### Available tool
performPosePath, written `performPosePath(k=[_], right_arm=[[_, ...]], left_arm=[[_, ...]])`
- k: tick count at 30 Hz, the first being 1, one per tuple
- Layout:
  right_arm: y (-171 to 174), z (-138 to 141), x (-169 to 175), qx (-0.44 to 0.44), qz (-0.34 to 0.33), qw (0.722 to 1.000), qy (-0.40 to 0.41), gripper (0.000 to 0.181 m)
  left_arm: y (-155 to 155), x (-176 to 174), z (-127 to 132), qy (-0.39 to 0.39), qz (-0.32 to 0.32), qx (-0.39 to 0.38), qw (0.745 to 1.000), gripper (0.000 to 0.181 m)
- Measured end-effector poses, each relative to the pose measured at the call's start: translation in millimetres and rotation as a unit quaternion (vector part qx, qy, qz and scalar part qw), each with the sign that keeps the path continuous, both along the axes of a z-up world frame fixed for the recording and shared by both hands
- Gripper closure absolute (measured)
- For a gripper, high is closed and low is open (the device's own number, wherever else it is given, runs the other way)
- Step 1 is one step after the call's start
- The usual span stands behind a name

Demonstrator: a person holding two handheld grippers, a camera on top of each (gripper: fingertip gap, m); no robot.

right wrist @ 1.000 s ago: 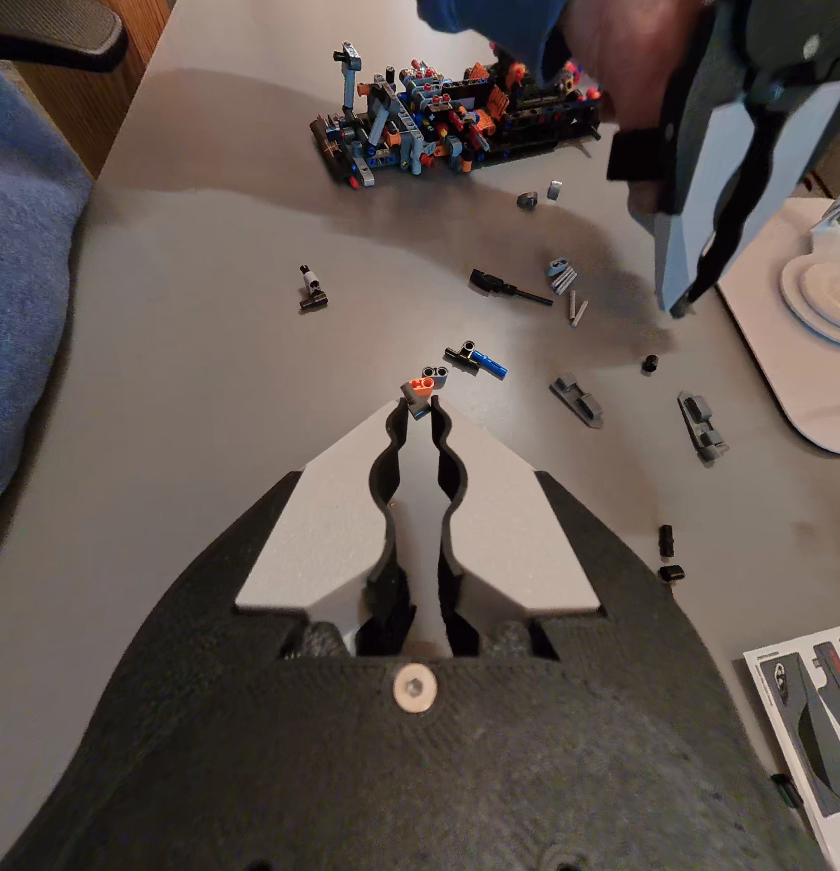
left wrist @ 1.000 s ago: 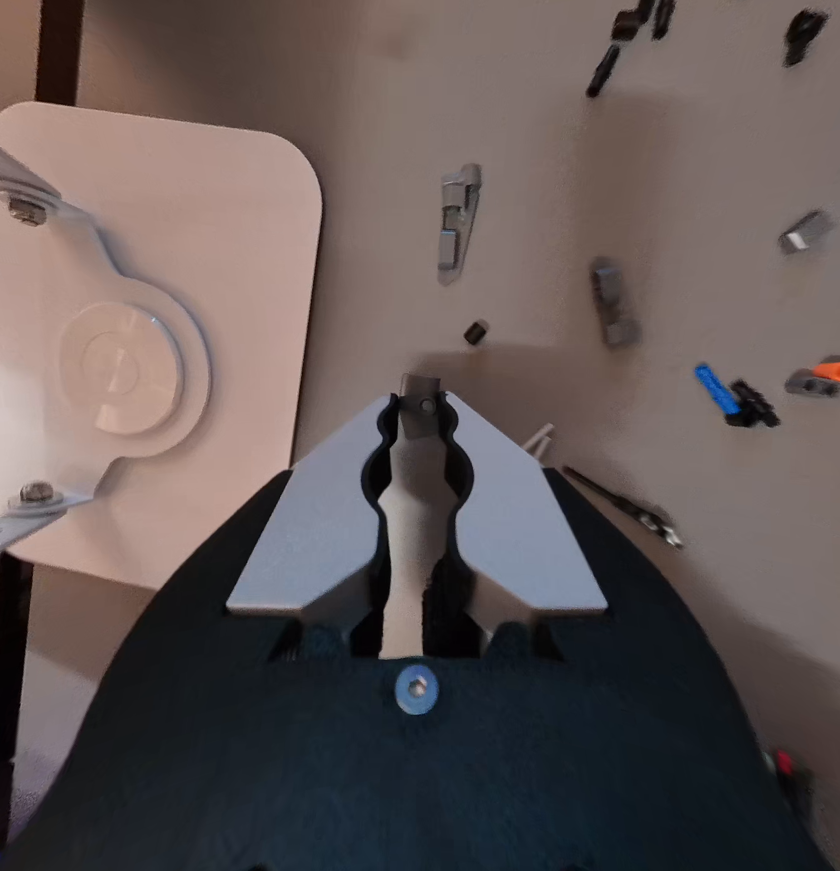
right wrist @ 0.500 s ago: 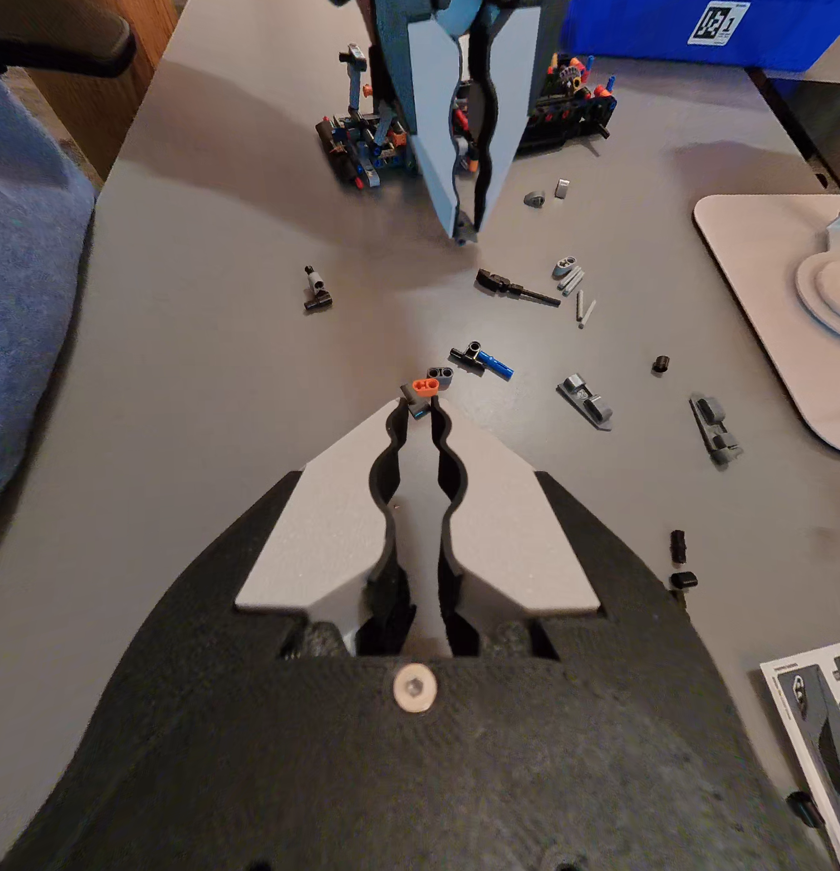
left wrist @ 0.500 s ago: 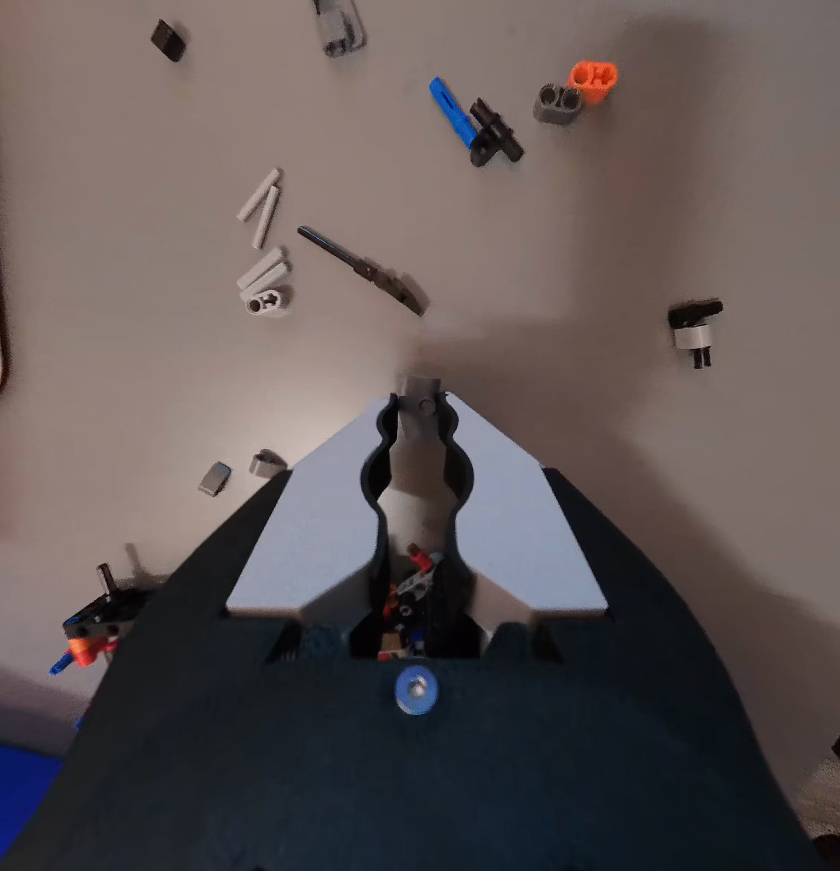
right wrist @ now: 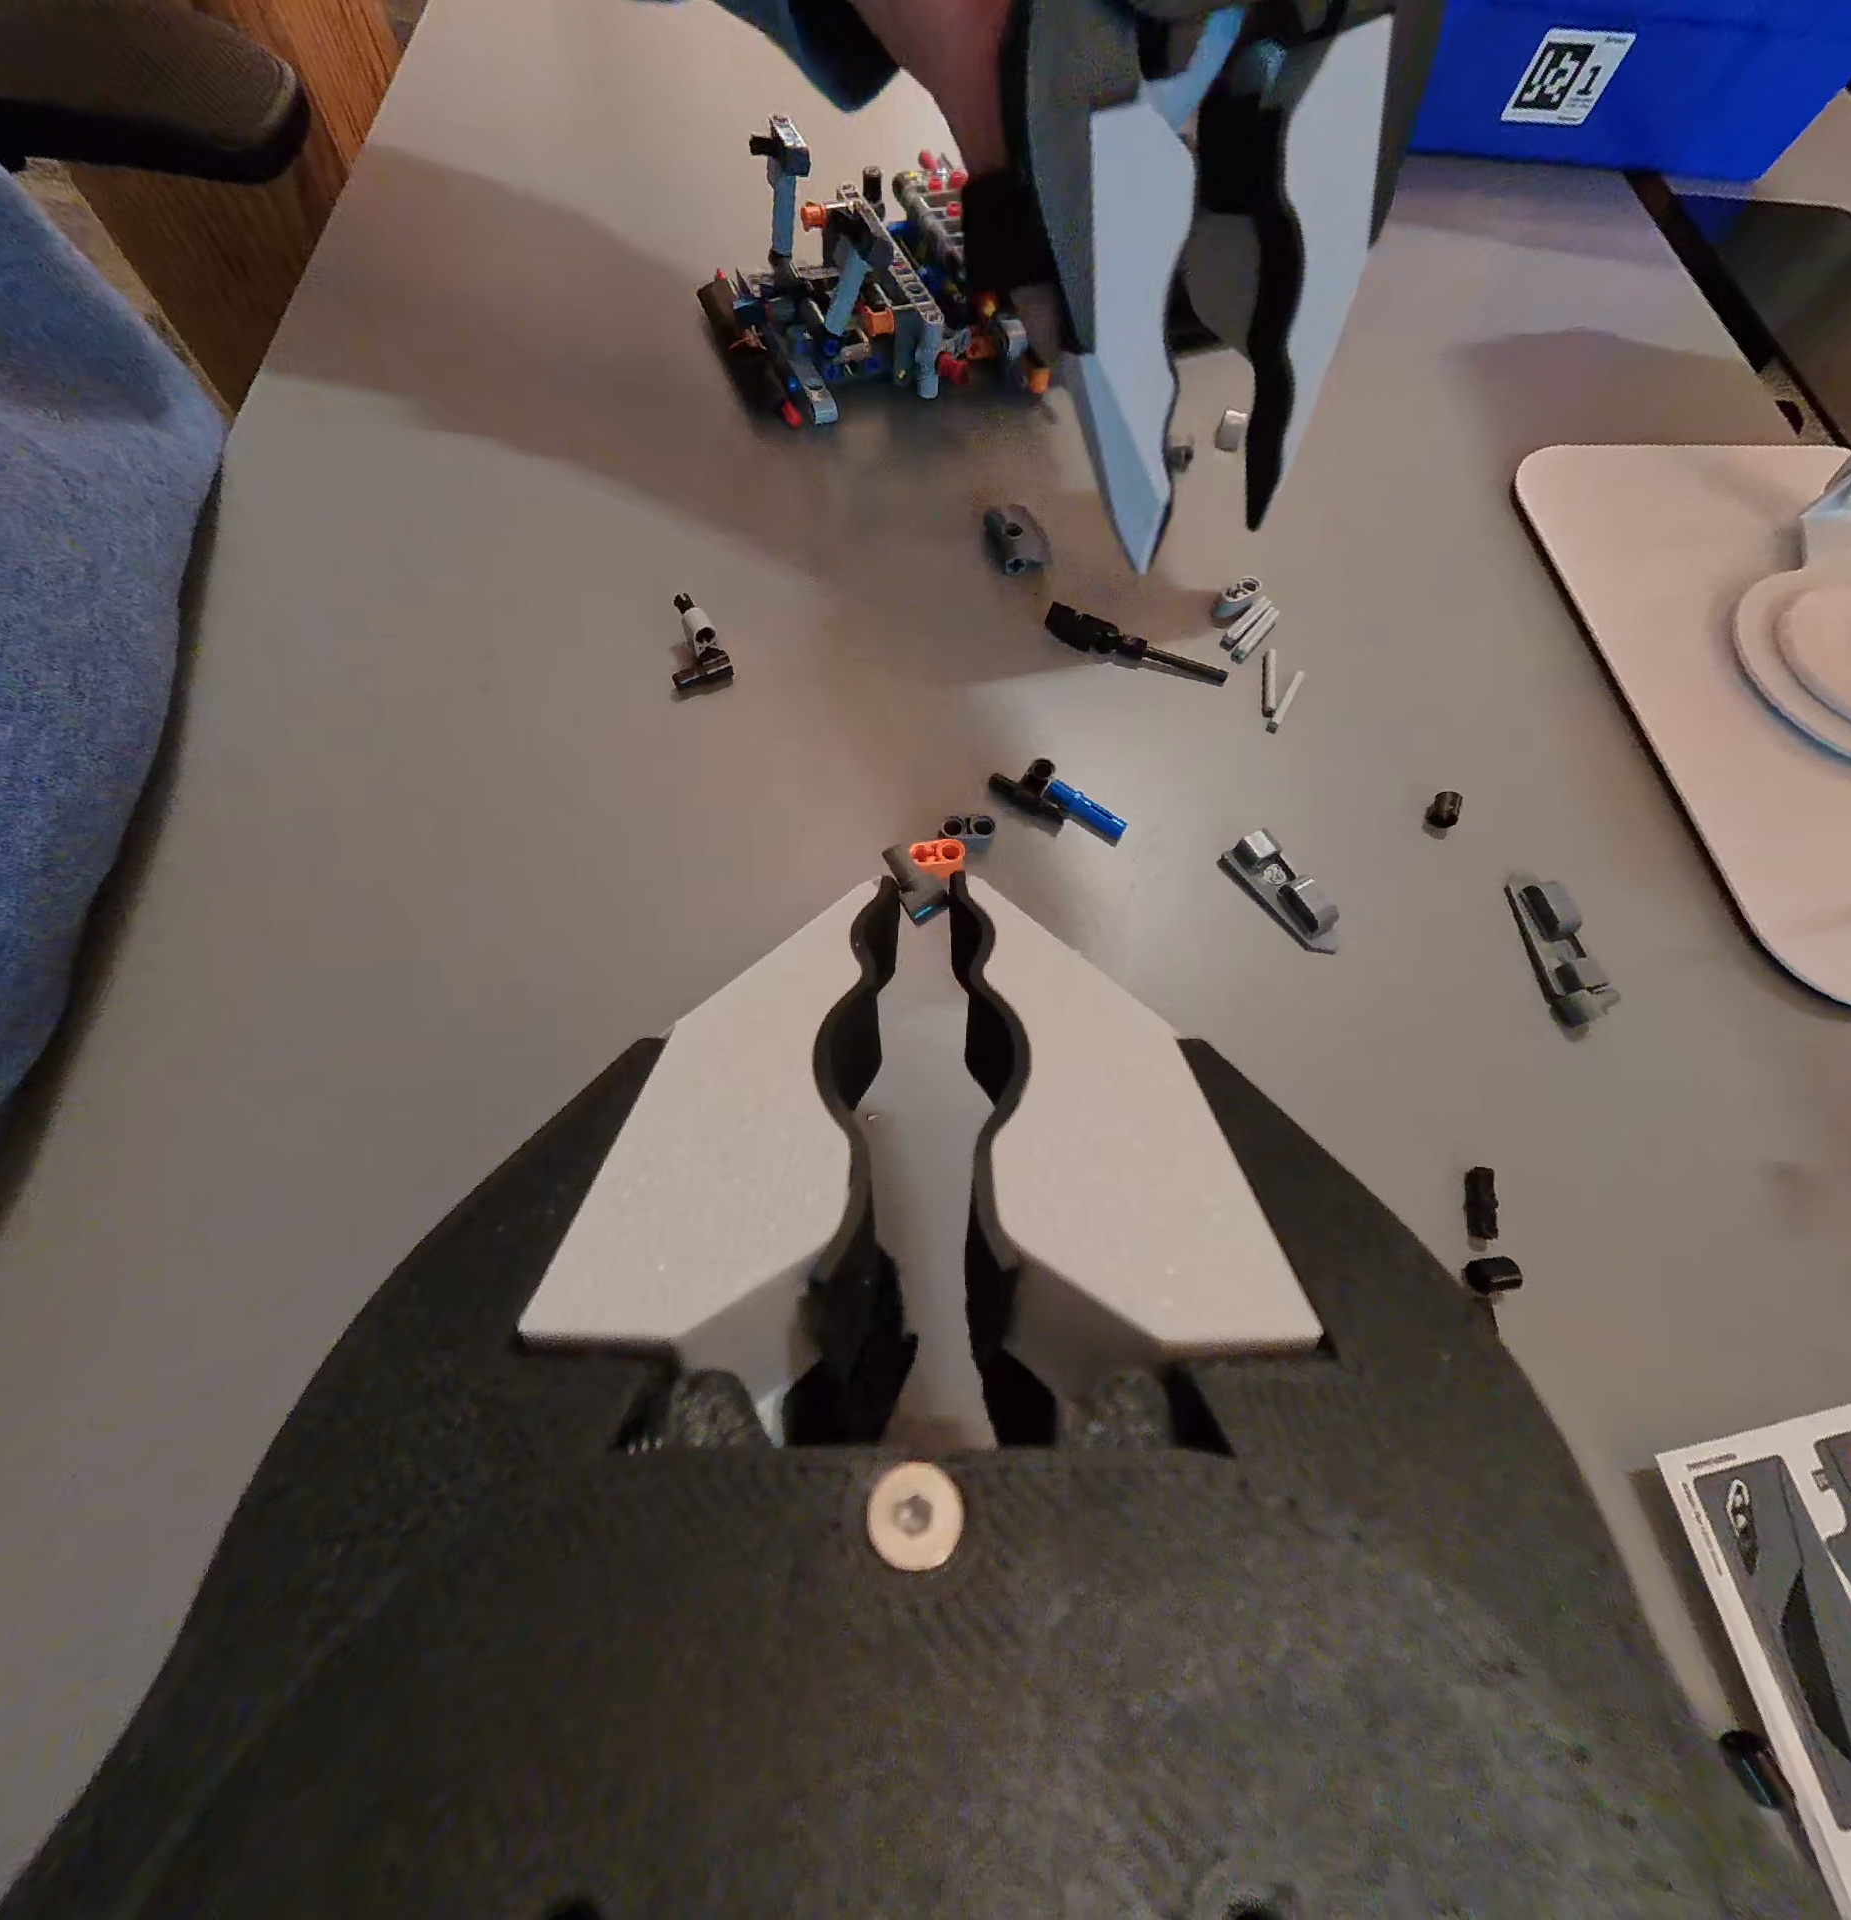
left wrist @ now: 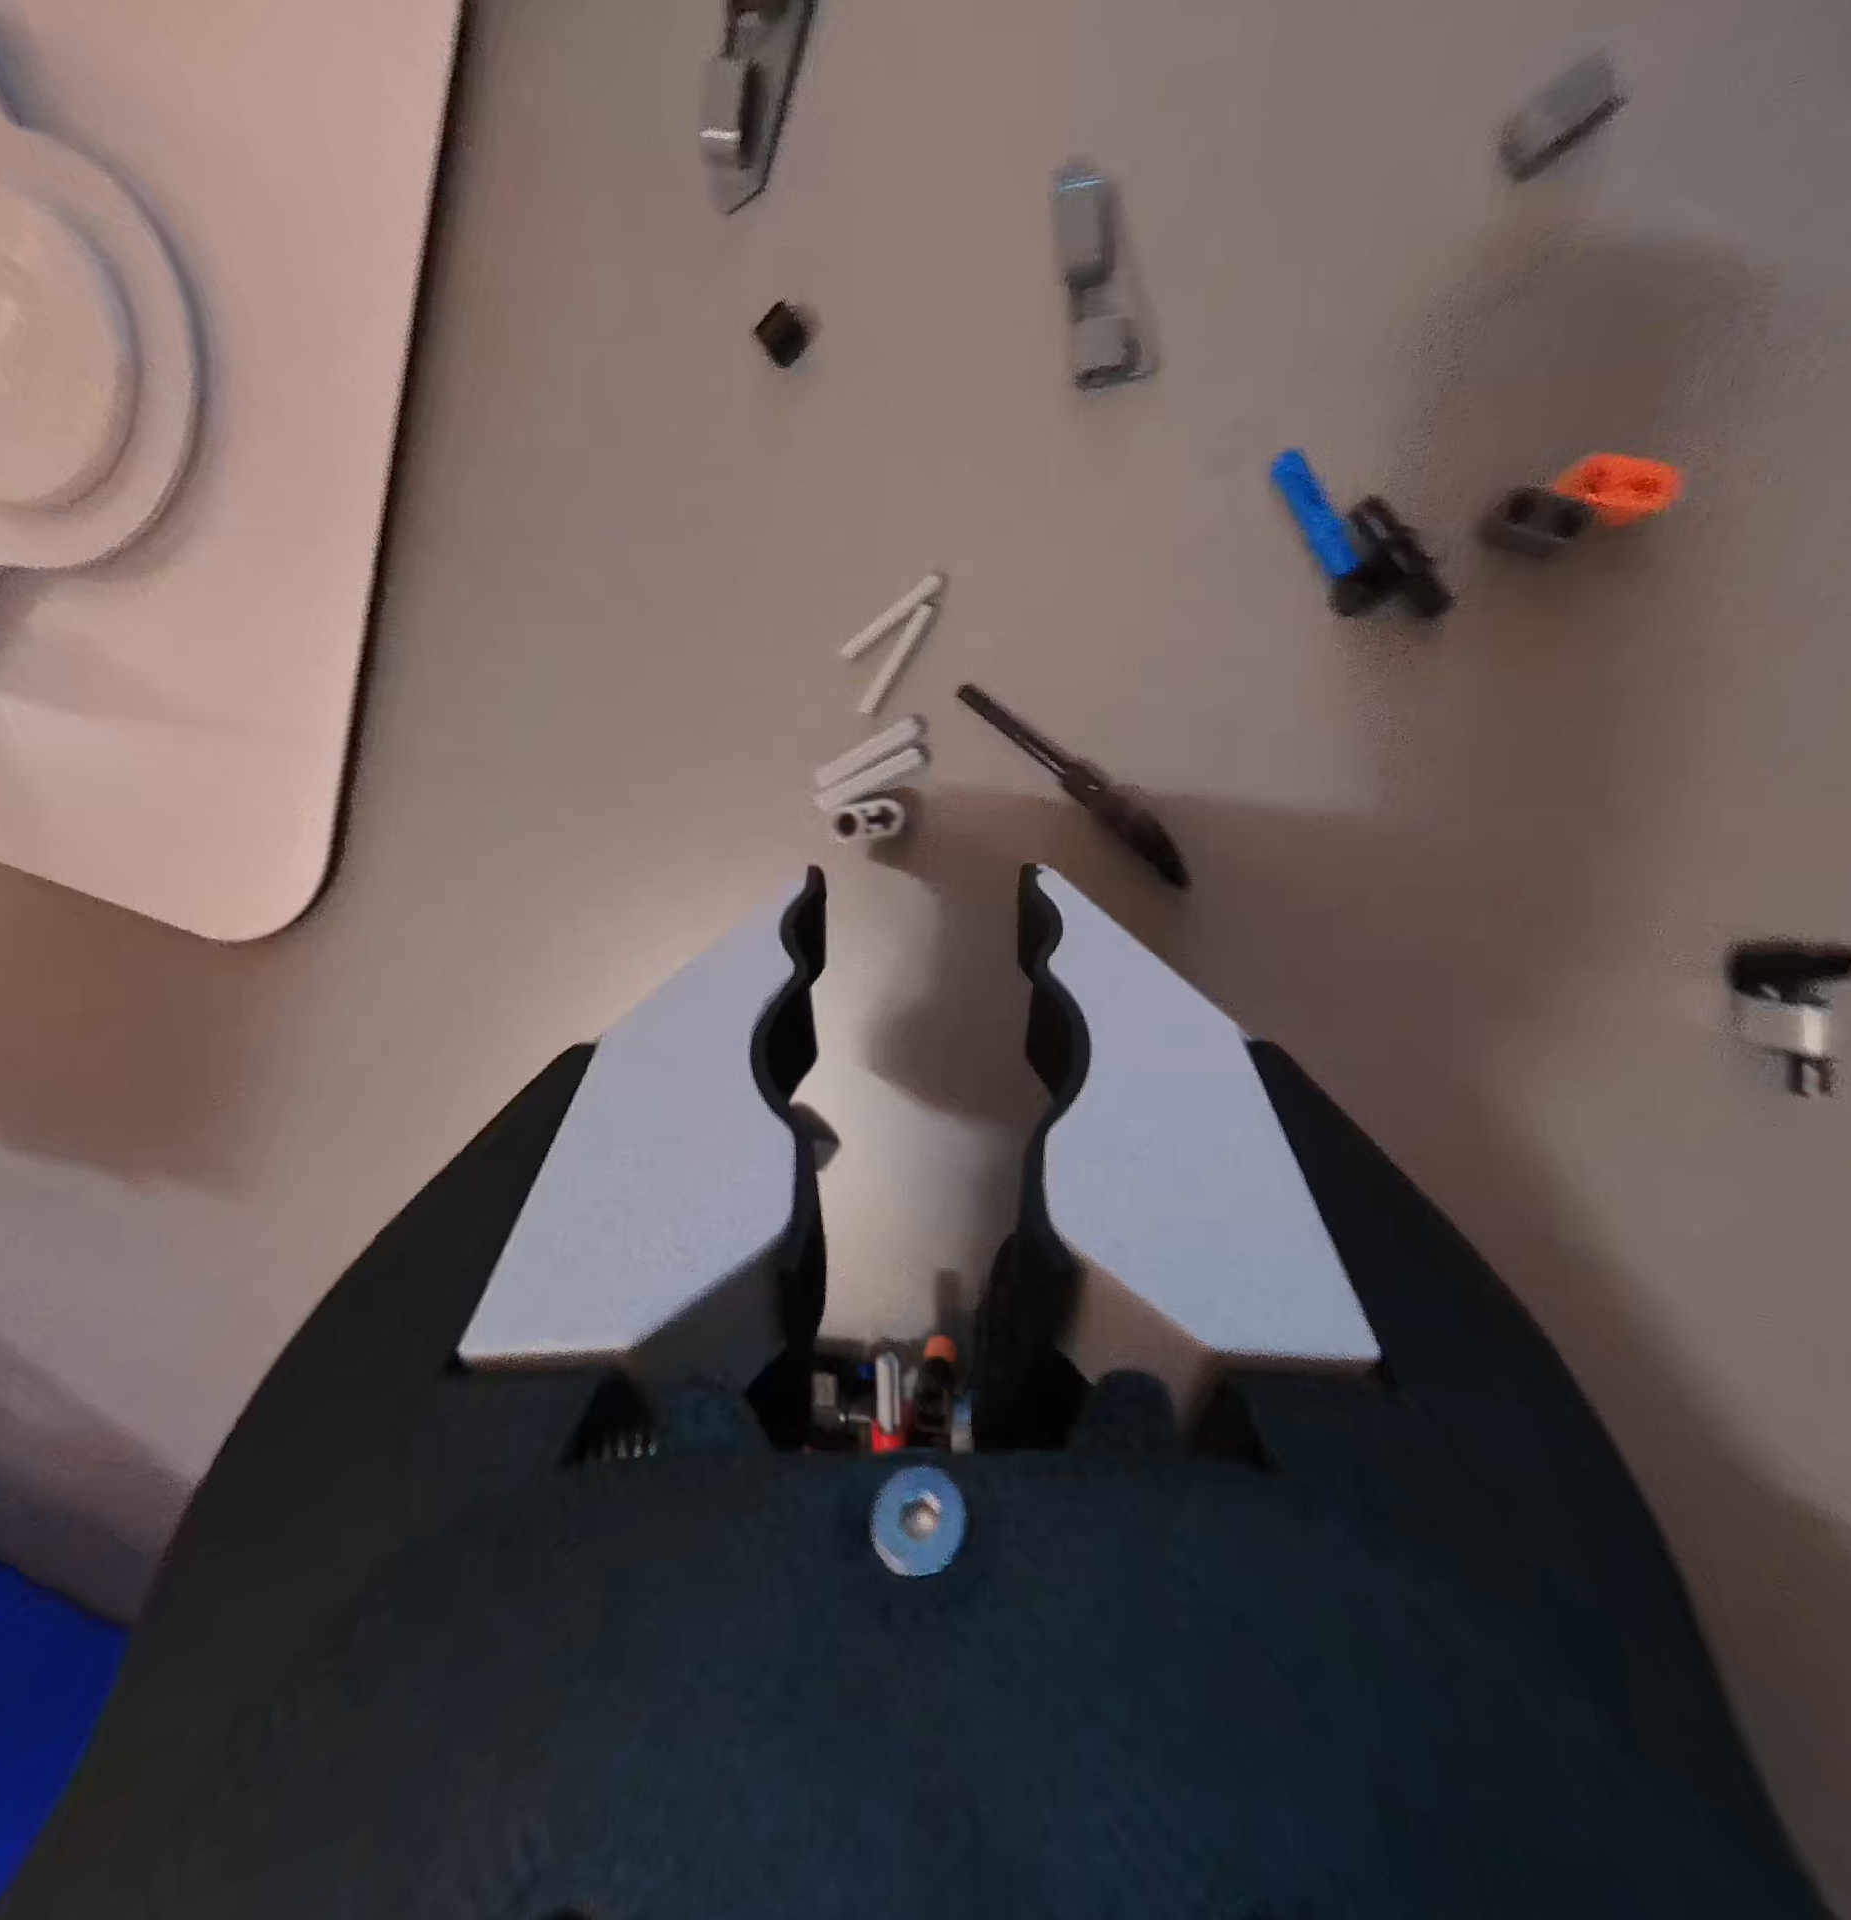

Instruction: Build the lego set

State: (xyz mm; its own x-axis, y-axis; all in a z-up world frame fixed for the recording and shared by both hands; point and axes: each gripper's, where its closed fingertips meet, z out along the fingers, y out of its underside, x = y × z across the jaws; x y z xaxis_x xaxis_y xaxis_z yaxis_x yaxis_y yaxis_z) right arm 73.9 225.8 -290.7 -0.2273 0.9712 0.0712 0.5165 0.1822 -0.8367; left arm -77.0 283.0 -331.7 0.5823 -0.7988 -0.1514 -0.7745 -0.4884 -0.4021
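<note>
1. Lego assembly [right wrist: 859,301], a partly built frame of black, grey, blue and orange parts, is sitting at the far end of the grey table [right wrist: 505,790], seen from the right wrist view; its right end is being hidden behind the left gripper [right wrist: 1201,540].
2. Left gripper [left wrist: 921,883] is being held above the table with its jaws spread apart and nothing between them; in its own view, bare table is showing through the gap.
3. Small dark grey connector [right wrist: 1014,540] is lying on the table just beside the left gripper's tips, apart from them.
4. Black axle piece [right wrist: 1129,644] [left wrist: 1077,779] and a cluster of light grey pins [right wrist: 1253,634] [left wrist: 869,779] are lying just beyond those tips.
5. Right gripper [right wrist: 916,883] is being kept low over the near table, jaws nearly together and pinching a small grey piece with a blue end [right wrist: 916,894].
6. Orange connector [right wrist: 936,854] is sitting just at that grey piece; whether it is joined to it cannot be told. A grey two-hole connector [right wrist: 968,828] is lying just behind.
7. Blue pin with black connector [right wrist: 1056,798] [left wrist: 1347,540] is resting nearby.
8. Two grey panel pieces [right wrist: 1279,888] [right wrist: 1560,951] are lying to the right, near a white base plate [right wrist: 1627,644].
9. Printed sheet [right wrist: 1773,1621] is showing at the near right corner, a blue bin [right wrist: 1669,94] at the far right.
</note>
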Motion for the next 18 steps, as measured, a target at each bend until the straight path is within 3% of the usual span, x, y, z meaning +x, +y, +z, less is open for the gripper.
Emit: performPosePath(k=[5,13,18], right_arm=[[1,2,1,0.001,-0.001,1.000,0.002,0.174],[1,2,1,0.003,-0.002,1.000,0.002,0.174],[2,4,2,0.006,-0.003,1.000,0.003,0.174]], left_arm=[[14,2,-7,-0.028,0.044,-0.005,0.999,0.146],[16,5,-14,-0.038,0.047,-0.016,0.998,0.168],[17,6,-14,-0.042,0.047,-0.015,0.998,0.168]])
